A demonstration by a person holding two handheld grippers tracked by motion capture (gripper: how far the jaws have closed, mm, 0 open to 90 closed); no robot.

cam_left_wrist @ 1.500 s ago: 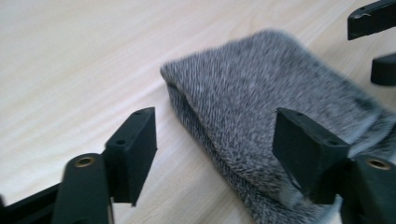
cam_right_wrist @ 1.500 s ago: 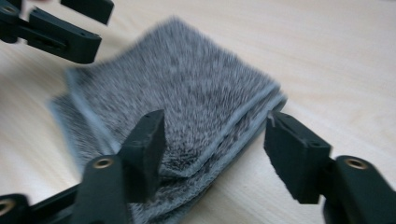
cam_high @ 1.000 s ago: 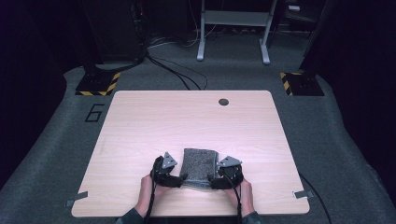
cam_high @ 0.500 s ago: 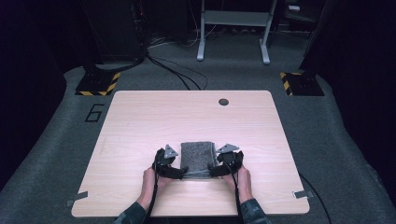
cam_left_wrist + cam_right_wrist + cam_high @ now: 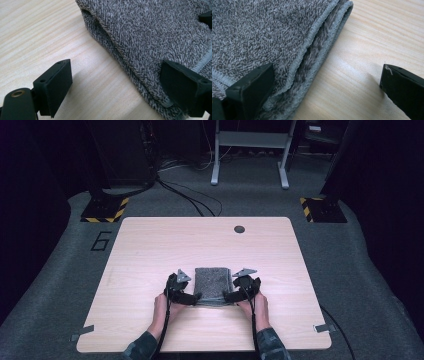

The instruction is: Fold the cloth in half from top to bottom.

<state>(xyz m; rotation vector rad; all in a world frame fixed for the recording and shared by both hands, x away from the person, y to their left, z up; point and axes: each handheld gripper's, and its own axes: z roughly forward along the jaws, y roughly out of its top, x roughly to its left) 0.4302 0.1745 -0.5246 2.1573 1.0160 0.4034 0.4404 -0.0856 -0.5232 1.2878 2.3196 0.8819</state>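
A folded grey terry towel (image 5: 213,284) lies flat on the wooden table (image 5: 150,245), near its front edge. My left gripper (image 5: 196,296) is at the towel's near left corner and my right gripper (image 5: 227,296) at its near right corner. In the left gripper view the towel (image 5: 155,32) has one jaw of the left gripper (image 5: 117,75) over its hemmed corner and the other over bare wood. The right gripper (image 5: 327,75) straddles the towel's (image 5: 262,30) stacked edge the same way. Both pairs of jaws have just been opening and stand wide, pressing on nothing.
A small dark round grommet (image 5: 239,229) sits at the back of the table. Beyond the table are grey carpet, black cables (image 5: 190,200), a metal stand (image 5: 250,150) and two yellow-black striped feet (image 5: 105,210).
Both hands have slid a little farther up the table, and the towel has shifted with them. Both grippers' jaws stand wider apart.
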